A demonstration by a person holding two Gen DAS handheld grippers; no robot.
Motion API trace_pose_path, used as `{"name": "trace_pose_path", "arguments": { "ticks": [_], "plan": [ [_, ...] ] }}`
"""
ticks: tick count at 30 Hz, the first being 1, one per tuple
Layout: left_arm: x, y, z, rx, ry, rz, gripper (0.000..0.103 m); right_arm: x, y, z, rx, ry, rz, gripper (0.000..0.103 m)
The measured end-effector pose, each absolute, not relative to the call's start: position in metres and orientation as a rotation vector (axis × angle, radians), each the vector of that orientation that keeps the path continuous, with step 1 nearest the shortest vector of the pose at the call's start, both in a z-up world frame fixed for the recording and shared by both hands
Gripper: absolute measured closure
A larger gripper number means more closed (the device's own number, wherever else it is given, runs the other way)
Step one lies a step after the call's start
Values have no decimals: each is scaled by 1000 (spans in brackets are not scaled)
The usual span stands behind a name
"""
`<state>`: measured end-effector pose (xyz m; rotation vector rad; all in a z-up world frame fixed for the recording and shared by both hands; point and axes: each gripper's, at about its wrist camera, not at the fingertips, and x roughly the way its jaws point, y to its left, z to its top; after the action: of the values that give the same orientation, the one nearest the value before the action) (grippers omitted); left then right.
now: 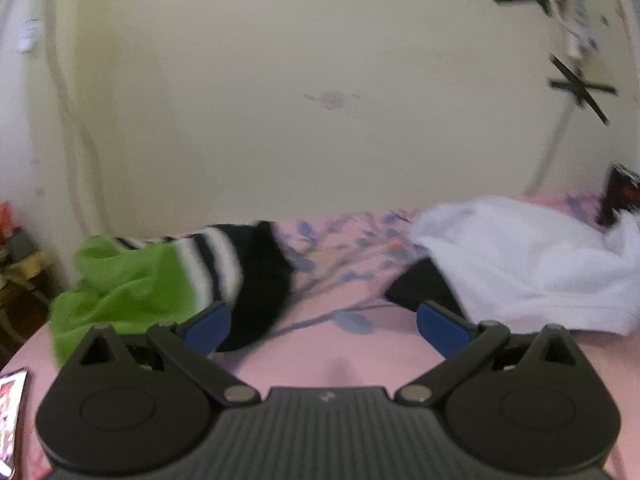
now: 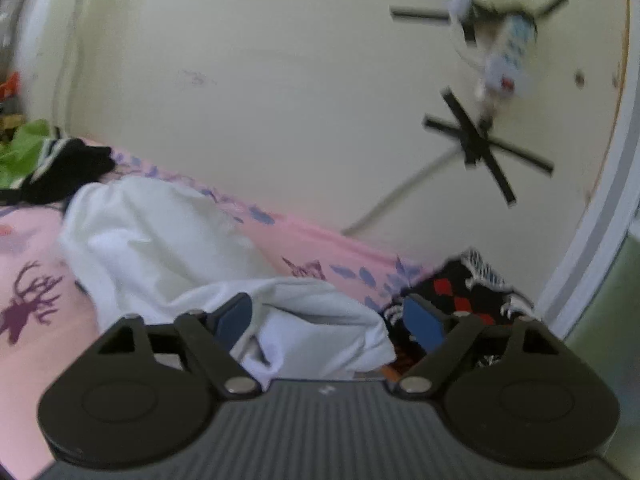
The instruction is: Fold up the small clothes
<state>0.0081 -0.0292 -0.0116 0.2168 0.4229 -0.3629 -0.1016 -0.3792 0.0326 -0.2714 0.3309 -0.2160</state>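
Note:
A crumpled white garment (image 1: 532, 260) lies on the pink printed bedsheet (image 1: 320, 344), at the right in the left wrist view. In the right wrist view the white garment (image 2: 168, 240) fills the middle, and a fold of it lies between the open fingers of my right gripper (image 2: 328, 320). A green garment (image 1: 120, 284) and a black-and-white striped one (image 1: 244, 272) lie heaped at the left. My left gripper (image 1: 324, 320) is open and empty above the sheet between the two heaps.
A cream wall (image 1: 280, 100) with black tape crosses (image 2: 480, 140) and a cable runs behind the bed. A black, red and white patterned cloth (image 2: 472, 292) lies by the right fingertip. A phone-like object (image 1: 12, 412) lies at the bed's left edge.

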Motion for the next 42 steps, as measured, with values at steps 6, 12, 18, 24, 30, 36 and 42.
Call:
{"name": "trace_pose_path", "arguments": {
  "ticks": [6,12,18,24,30,36,42],
  "plan": [
    [53,-48,-1,-25,713,-644,14,-110,-341,1,-448,343,-16,24],
    [108,-75,-23,-219,986,-736,56,-81,-319,-34,-689,389,-7,32],
    [107,-70,-13,-340,1007,-834,93,-74,-320,-33,-779,362,-23,30],
    [75,-28,59,-432,792,-912,93,-61,-318,-30,-813,344,-9,30],
    [46,8,115,-465,634,-935,97,-57,-297,-19,-799,269,8,35],
    [20,28,149,-483,482,-922,99,-70,-287,11,-738,184,-48,103],
    [-3,32,155,-483,399,-924,99,-108,-298,69,-537,41,-129,103]
  ]
}}
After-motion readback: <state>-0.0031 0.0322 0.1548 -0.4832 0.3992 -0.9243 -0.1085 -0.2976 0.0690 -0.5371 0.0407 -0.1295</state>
